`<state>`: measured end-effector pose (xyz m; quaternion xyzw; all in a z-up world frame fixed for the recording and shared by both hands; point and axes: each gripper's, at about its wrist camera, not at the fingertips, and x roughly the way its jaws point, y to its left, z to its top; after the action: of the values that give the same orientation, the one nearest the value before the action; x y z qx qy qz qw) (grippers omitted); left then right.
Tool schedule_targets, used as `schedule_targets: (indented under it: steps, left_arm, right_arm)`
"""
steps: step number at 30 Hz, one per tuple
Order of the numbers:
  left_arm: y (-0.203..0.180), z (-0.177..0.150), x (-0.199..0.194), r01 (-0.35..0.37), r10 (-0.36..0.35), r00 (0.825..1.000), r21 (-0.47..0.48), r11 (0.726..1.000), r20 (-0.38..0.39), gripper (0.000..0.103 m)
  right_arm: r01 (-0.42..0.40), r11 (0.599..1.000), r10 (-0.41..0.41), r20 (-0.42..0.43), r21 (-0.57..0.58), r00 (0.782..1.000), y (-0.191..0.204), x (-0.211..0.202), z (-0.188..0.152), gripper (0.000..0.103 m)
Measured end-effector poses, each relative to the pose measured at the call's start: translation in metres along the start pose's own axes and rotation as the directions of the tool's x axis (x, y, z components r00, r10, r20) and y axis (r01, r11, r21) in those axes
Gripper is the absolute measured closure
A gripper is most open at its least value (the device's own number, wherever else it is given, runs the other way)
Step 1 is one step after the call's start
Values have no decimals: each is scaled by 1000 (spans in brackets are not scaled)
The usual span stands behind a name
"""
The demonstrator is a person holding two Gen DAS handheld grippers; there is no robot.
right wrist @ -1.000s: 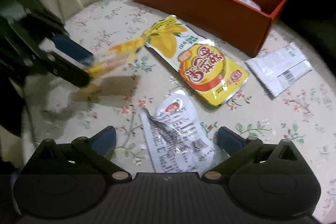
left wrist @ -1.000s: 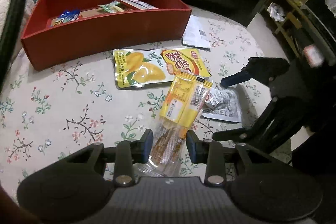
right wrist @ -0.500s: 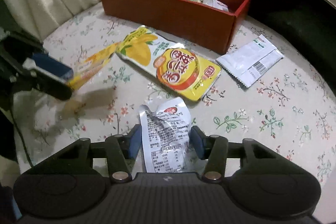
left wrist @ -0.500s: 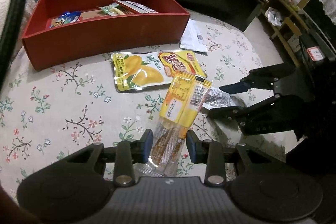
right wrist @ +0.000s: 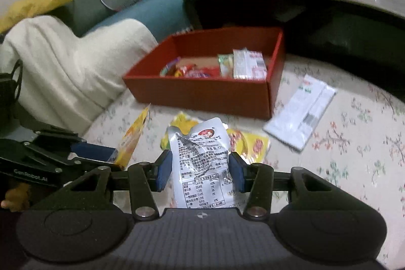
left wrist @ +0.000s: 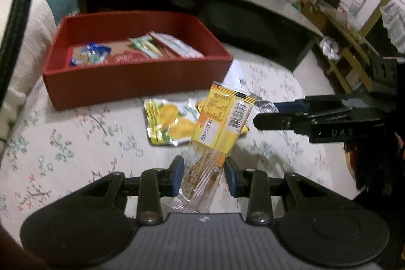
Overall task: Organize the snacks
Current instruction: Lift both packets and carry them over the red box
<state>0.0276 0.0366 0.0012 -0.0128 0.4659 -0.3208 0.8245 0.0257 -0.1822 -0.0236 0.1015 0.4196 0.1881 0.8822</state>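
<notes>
Nearest in the left wrist view, left claw [left wrist: 202, 175] clamped on the clear lower end of a yellow biscuit stick packet [left wrist: 215, 133], lifted clear of the floral counter [left wrist: 63, 143] and tilting up toward the far side. Probably light, with brittle sticks inside a slick film: best pinched across the flat sealed end rather than squeezed over the middle. Nearest in the right wrist view, right claw [right wrist: 200, 170], jaws just drawn in from wide, now closed on the sides of a crinkled silver snack pouch [right wrist: 202, 163], raised off the counter with its printed back facing the camera. Soft, thin, likely almost weightless and prone to buckle or slide; a hold low across the flat body seems safest. Just beyond both, a yellow mango pouch [left wrist: 168, 124] lying flat on the counter, partly hidden behind the held packets. Farther right, a white sachet [right wrist: 301, 115] flat beside the box corner. Farthest, the red box [right wrist: 202, 95], already holding several wrappers, open-topped and apparently the place for both held snacks.
</notes>
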Motion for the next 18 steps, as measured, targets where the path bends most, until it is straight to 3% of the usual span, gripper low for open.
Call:
schedule_targets:
  steps: [7,15,18]
  left_arm:
    - [0,15,-6,-44,46,996,-24,999,74,73]
    - [12,37,-15,-82,95,982,-86,993,160,73]
    - [16,48,-14,-93,111,977,-99,991,185,73]
  right_arm:
    - [-28,1000,28,65,-10,998,12,0,19,47]
    - [-178,974,155,164,139,974,-8,-7,44,46]
    - [-169,974,141,182,151,973,-10,-5,51,46]
